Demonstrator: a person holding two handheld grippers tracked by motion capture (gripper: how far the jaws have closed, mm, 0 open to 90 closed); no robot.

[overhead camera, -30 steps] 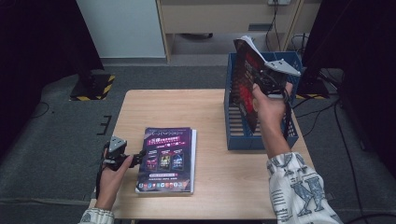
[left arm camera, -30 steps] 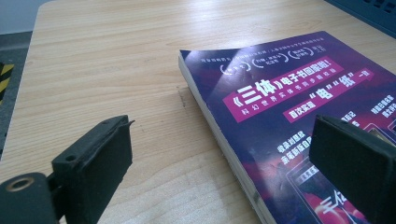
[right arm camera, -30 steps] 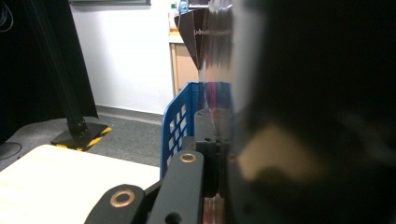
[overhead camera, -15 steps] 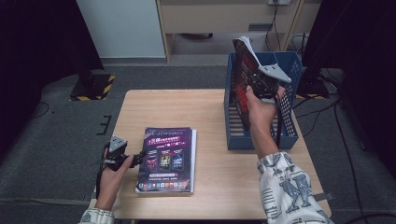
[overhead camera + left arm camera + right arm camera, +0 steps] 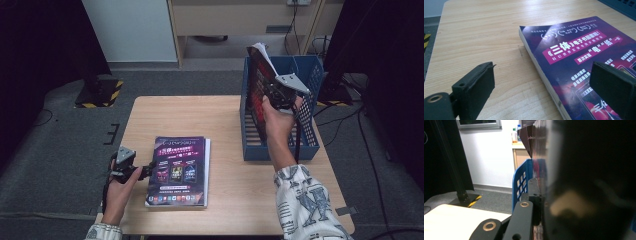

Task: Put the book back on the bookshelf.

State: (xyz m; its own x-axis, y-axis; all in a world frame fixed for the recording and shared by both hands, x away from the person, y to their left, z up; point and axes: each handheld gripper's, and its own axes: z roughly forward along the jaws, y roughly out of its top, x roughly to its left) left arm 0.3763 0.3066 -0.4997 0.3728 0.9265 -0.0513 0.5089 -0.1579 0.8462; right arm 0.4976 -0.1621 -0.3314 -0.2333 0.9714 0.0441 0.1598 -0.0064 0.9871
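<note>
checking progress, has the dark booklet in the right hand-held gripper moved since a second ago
Yes: the dark glossy booklet has sunk lower into the blue slotted plastic crate, judged against its rim.

The left gripper (image 5: 150, 170) sits low at the lower left of the high view, jaws wide apart and pointing right. The right gripper (image 5: 270, 95) is raised at upper right on an outstretched forearm, jaws clamped tight.

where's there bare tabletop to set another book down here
The widest bare patch of the table runs across its far half, beyond the stack of magazines and left of the blue crate. A second free strip lies between stack and crate. It is crowded at the stack's left edge, where the left gripper sits, and in the crate, where the right gripper holds a magazine upright.
</note>
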